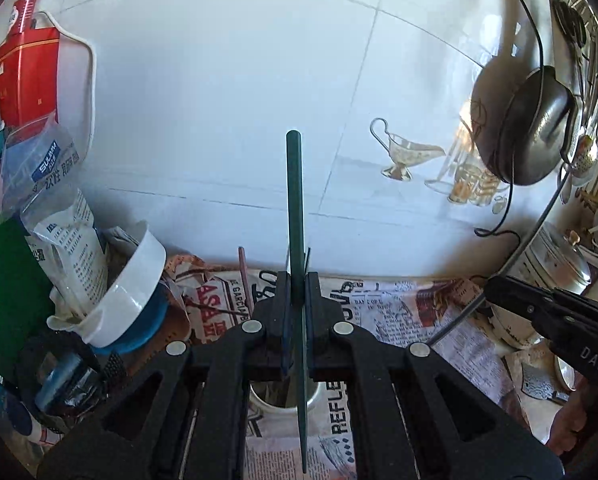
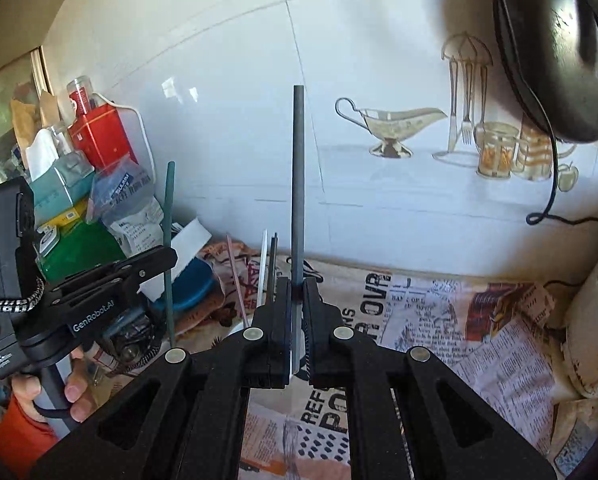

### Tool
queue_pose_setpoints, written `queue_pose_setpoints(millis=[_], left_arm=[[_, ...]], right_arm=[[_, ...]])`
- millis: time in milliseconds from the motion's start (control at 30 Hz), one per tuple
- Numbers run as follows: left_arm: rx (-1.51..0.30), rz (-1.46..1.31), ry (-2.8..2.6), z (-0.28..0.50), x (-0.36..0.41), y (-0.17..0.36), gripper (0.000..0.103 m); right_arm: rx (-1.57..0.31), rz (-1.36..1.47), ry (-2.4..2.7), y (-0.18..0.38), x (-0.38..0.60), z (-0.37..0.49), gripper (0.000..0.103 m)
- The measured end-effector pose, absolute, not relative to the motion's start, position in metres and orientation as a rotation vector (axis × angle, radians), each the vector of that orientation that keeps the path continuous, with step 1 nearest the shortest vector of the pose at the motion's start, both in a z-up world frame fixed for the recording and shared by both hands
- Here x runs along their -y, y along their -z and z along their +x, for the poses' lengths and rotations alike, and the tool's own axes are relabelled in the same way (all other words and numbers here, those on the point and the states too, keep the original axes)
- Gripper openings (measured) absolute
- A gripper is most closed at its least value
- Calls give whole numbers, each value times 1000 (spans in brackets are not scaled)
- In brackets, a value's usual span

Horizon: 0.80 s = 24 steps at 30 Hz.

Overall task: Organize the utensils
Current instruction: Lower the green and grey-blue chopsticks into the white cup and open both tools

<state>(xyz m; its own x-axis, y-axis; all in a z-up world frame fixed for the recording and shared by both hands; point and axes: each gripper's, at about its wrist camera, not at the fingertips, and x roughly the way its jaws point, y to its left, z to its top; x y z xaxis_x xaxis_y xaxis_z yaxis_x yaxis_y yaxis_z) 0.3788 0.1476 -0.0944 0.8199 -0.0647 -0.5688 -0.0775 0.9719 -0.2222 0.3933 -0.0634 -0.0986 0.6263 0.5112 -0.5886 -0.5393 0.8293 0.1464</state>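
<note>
Against the white tiled wall, over the newspaper-covered bench, the left gripper and right gripper each pinch a chopstick upright — green chopstick frame-centre above the white cup, grey chopstick likewise centred — so I judge neither is stowed yet.

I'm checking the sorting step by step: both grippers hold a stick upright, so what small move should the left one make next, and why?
Probably lower the left gripper straight down. Its fingers are shut on the green stick, whose lower end hangs over the white cup opening just below. The right gripper holds a grey stick of its own, apart from it, so it could wait its turn.
</note>
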Motion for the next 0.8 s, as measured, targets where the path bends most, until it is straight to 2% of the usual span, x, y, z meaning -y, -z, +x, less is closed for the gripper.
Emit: queue_pose_setpoints(millis=[233,533,800], left_arm=[[-562,-262,-56,415,-170,101,4],[-532,-280,-106,437,-176,149,4],[-586,-280,-139,437,-173,194,4]], right_arm=[[-652,-35,-638,100,37,411,5],[-786,-27,-646,155,13,427,5],[-876,-52,-637,188,7,431,5]])
